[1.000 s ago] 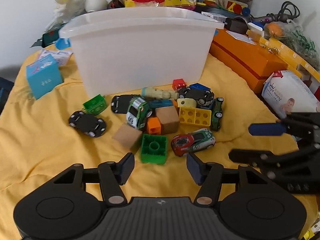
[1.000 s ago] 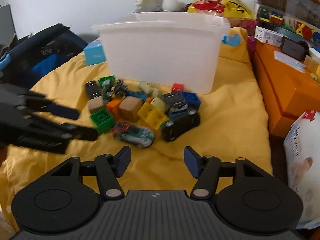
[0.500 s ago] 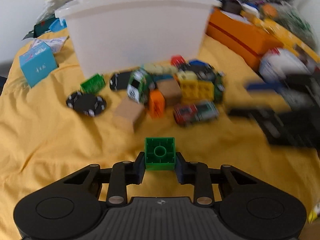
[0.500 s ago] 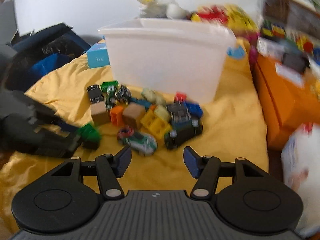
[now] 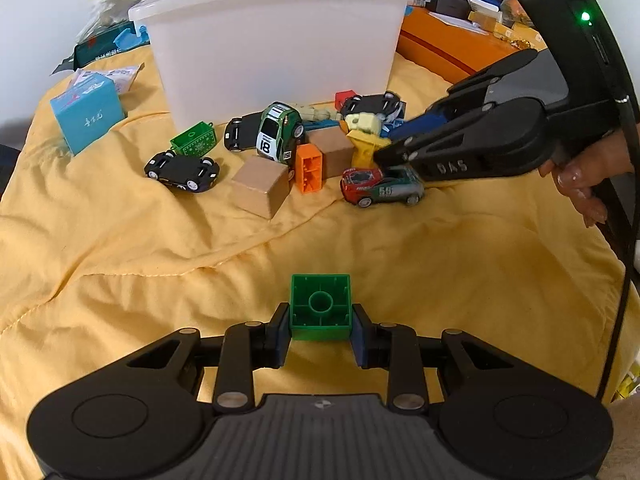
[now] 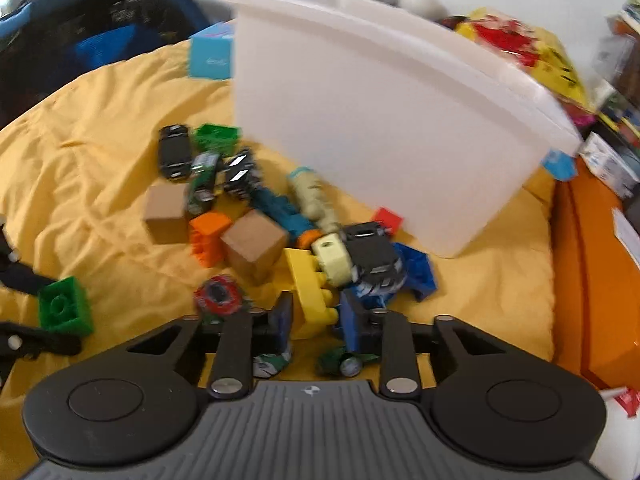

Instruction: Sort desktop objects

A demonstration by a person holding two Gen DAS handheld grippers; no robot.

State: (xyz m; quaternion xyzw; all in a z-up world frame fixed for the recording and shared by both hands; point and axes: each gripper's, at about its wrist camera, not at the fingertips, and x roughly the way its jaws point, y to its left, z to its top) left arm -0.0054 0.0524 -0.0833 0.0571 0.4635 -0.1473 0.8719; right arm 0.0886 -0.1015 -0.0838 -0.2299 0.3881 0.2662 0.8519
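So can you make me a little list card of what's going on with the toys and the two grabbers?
surface: yellow cloth
left gripper: jaws shut on green block
right gripper: jaws closing, yellow block between them
bin: white tub, behind the toy pile
loose cars: green 18 car, red 58 car, black car
loose blocks: two wooden cubes, orange block
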